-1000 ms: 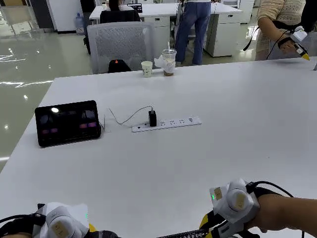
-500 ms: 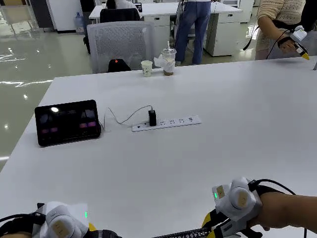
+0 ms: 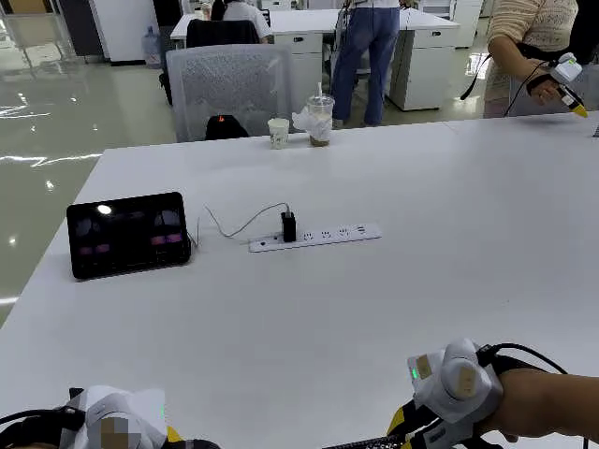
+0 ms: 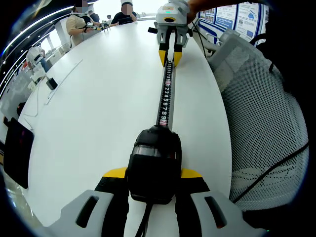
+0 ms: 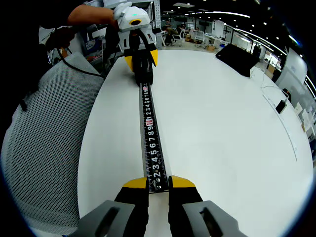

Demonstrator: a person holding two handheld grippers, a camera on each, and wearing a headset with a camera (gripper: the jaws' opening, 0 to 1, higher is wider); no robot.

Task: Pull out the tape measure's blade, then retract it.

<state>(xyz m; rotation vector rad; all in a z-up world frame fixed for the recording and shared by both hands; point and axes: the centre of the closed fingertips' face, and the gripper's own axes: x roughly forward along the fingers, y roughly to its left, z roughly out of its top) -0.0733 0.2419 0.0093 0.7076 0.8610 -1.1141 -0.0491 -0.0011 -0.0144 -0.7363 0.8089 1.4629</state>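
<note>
In 1 s the right gripper (image 5: 158, 183), pinching the blade (image 5: 149, 133), moved further from the left gripper (image 4: 154, 174) clamping the tape measure (image 4: 154, 160); pull-out likely continues.

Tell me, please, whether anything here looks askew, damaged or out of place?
Nothing stands out. The blade runs straight and flat along the table from the case in the left tongs to the right tongs, with no kink.

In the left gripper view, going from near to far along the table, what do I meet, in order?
Left gripper holding the black tape measure case → black blade with white numbers, drawn out over the white table → right gripper clamping the blade's end.
</note>
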